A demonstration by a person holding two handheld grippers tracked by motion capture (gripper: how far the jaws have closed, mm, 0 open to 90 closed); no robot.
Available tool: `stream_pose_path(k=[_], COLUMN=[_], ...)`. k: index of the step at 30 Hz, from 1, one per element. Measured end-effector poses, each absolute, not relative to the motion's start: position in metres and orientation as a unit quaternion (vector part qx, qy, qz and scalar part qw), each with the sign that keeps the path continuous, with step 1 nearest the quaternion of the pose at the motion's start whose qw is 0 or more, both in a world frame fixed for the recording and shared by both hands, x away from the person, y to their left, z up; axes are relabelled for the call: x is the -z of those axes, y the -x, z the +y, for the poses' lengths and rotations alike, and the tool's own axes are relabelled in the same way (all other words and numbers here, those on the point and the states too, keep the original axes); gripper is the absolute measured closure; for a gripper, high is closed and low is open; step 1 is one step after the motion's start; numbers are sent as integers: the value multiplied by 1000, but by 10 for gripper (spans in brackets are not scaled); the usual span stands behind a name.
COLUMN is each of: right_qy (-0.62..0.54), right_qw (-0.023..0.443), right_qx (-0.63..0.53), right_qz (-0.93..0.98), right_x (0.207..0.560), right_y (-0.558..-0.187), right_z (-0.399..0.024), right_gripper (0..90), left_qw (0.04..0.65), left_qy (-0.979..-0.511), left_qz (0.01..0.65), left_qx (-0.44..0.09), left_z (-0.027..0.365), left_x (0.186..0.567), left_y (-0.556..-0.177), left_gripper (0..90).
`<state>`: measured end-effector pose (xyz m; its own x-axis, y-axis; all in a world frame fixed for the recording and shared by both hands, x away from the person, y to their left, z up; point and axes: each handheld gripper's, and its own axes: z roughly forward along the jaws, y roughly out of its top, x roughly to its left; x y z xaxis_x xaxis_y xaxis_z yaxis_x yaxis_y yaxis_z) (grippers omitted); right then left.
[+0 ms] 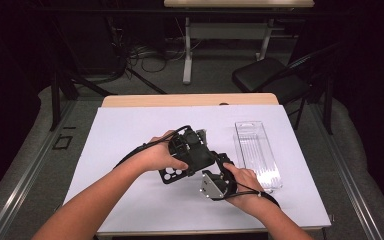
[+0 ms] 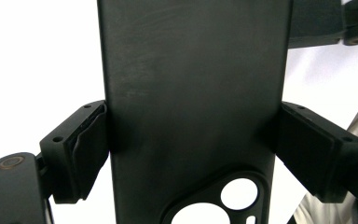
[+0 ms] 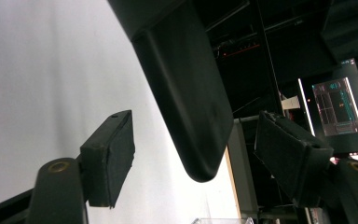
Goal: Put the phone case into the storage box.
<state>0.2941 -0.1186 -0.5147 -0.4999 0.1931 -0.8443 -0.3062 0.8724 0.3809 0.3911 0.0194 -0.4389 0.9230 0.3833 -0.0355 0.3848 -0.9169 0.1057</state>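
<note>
A black phone case (image 1: 172,175) with round camera cutouts is held above the white table cover. In the left gripper view the case (image 2: 191,93) runs upright between the jaws, and my left gripper (image 2: 191,149) is shut on its two long edges. My left gripper (image 1: 192,150) sits at the table's middle, in a person's hand. Just right of it is my right gripper (image 1: 219,175). In the right gripper view, the case's rounded end (image 3: 186,102) hangs between the jaws of my right gripper (image 3: 196,149), which stands open with a gap on both sides.
A clear plastic box (image 1: 257,152) lies on the white cover (image 1: 130,140) to the right of both hands. The wooden table edge (image 1: 190,100) runs along the back. A black chair (image 1: 265,75) stands behind the table, and a lit screen (image 3: 338,107) glows far off.
</note>
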Motion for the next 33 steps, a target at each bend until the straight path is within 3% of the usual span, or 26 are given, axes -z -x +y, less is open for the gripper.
stream_pose_path(k=[15,33], right_qy=[114,161], right_qw=[534,562], right_qx=[-187,-153], right_qz=[817,797], right_x=[519,525], right_y=[-295,-298], right_z=[-115,-111], right_gripper=[411,453], left_qw=[54,53], left_qy=[-978,-980], left_qz=[199,190], left_qx=[35,34], left_z=[19,17], left_x=[442,441], left_y=[-395,-393], left_gripper=[141,141])
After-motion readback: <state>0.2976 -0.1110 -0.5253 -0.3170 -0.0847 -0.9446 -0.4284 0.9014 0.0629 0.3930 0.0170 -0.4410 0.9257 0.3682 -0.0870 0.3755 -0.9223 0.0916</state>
